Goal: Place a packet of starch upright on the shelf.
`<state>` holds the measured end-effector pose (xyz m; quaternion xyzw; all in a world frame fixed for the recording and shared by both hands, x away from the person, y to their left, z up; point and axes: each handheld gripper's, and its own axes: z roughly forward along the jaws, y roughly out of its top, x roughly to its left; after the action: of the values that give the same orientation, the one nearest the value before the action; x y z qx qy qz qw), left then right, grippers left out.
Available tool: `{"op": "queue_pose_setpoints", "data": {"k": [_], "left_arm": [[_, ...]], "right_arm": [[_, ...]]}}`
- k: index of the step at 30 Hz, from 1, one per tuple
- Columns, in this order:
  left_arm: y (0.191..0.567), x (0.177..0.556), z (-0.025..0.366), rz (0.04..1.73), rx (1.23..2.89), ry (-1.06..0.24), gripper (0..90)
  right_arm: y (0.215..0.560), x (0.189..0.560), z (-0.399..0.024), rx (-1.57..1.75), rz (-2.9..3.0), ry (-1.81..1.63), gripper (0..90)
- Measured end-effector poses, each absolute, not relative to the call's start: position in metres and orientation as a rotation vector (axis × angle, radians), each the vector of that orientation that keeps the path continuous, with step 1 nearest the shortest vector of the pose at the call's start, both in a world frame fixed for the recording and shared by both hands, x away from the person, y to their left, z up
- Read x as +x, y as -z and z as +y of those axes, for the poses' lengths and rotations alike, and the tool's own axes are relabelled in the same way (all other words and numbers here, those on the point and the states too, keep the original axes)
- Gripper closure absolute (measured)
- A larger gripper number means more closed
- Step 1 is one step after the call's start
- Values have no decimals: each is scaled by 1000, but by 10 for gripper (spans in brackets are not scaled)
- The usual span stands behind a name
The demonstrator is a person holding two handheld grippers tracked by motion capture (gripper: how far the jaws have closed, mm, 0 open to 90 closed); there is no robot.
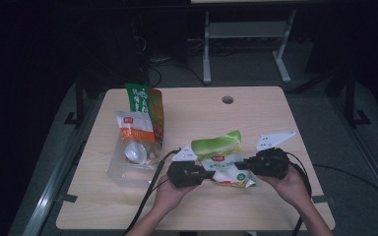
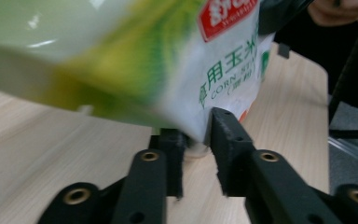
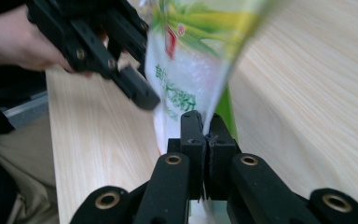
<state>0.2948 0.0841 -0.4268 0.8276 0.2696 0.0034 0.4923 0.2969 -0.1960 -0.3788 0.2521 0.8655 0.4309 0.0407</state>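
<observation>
A green and white corn starch bag hangs between the two grippers just above the wooden table, near its front. My left gripper grips the bag's lower left corner, which fills the narrow gap between the jaw tips. From the other side, my right gripper is shut on the thin edge of the bag, with its jaws pressed together. The right gripper view also takes in the left gripper and the hand behind it.
A clear plastic bin at the table's left holds an orange and white bag and a green and orange bag. A round cable hole sits near the far edge. A white desk frame stands beyond.
</observation>
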Motion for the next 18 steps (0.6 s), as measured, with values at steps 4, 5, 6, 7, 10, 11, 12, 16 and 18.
{"op": "queue_pose_setpoints", "data": {"k": [4,5,6,7,10,11,12,16,18], "left_arm": [[422,294,80,628,2003,-21,783],[421,294,78,628,2005,-27,794],[420,294,76,623,2009,-36,802],[419,293,75,622,2012,-41,805],[418,294,73,619,2014,-44,805],[417,294,72,619,2016,-44,805],[417,293,71,615,2017,-47,803],[416,293,69,612,2016,-55,788],[416,293,70,611,2019,-60,777]], "right_arm": [[382,296,-196,783,2666,-1279,849],[383,296,-196,772,2673,-1269,828],[383,296,-194,765,2687,-1249,809],[384,295,-193,755,2696,-1235,806],[384,294,-191,747,2715,-1196,801],[384,294,-191,745,2723,-1188,789],[385,294,-191,745,2729,-1180,774],[388,295,-187,746,2739,-1173,724],[388,295,-185,744,2740,-1171,719]]}}
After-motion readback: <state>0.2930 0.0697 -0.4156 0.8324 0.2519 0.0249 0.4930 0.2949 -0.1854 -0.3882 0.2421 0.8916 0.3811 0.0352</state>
